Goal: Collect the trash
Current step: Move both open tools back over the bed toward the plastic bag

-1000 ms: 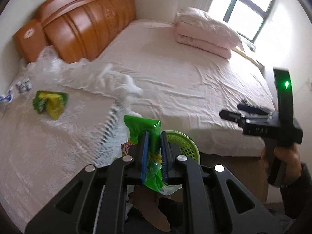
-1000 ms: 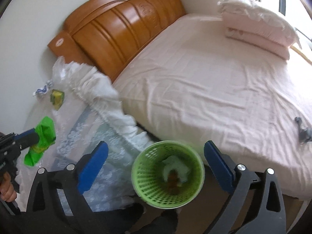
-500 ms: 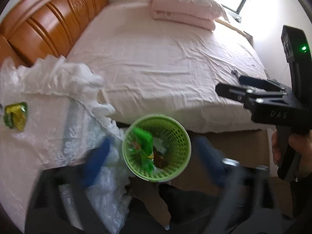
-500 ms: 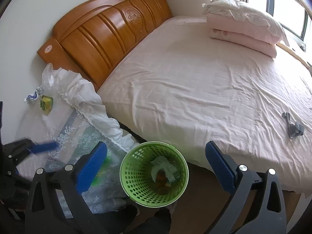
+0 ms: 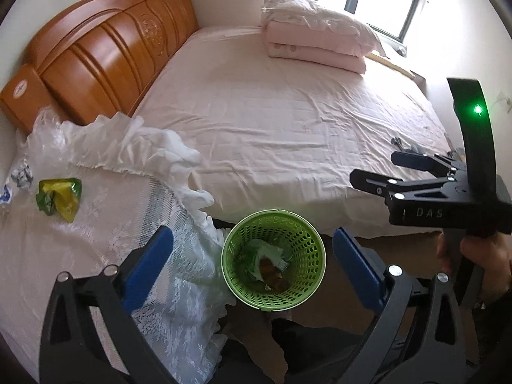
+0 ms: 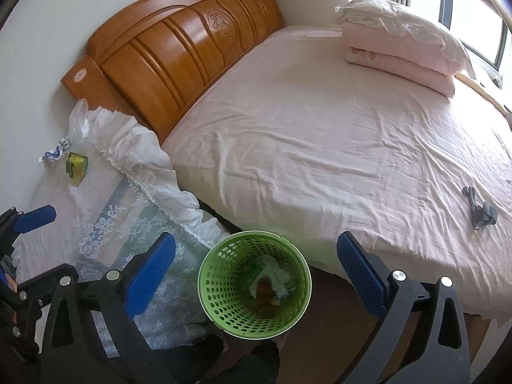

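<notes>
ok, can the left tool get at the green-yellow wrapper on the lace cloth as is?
Probably yes. The left tool is open and empty, and the green-yellow wrapper lies exposed on the lace cloth with nothing over it; only crumpled paper sits nearby.

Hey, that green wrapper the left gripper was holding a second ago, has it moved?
Yes. It has left the left gripper, whose jaws now stand open and empty, and dropped into the green basket beside the bed.

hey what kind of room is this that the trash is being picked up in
A bedroom, most likely in a home. A wide bed with a pink sheet fills the view, backed by a carved wooden headboard, with folded pink bedding stacked by the window. A green wastebasket stands beside the bed.
</notes>
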Motion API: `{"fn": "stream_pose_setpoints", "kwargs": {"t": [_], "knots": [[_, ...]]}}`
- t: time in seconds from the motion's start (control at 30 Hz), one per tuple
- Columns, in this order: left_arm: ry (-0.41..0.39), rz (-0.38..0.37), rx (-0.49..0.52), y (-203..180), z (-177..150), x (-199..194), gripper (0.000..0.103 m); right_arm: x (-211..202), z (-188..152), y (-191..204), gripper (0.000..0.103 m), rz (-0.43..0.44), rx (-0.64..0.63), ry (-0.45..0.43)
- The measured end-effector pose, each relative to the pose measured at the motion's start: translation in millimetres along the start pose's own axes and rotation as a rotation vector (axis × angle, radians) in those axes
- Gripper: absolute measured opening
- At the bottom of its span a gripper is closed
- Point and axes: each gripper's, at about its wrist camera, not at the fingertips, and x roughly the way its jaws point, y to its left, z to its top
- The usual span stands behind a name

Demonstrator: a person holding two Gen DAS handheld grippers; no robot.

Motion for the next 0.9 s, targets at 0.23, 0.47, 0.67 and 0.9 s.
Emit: {"fn": "stream_pose_setpoints", "kwargs": {"t": [0.23, 0.47, 0.67, 0.9], "knots": [[-0.009, 0.038, -0.083, 23.9, -6.3, -7.3, 0.095, 2.5, 4.2, 18.8, 0.1, 0.018, -0.031, 0.008], [-0.042, 0.135, -0.211, 73.5, -22.1, -27.7, 0.095, 9.4, 15.6, 58.8, 0.1, 0.085, -0.094, 0.012], [-0.058, 0.245, -0.334, 128.0, -44.5, -47.8, 0.095, 24.1, 28.1, 111.0, 0.1, 0.152, -0.183, 0.027], [-0.068, 0.309, -0.484, 183.1, -72.9, -67.2, 0.095, 40.3, 43.5, 171.7, 0.1, 0.228, -0.285, 0.042]]}}
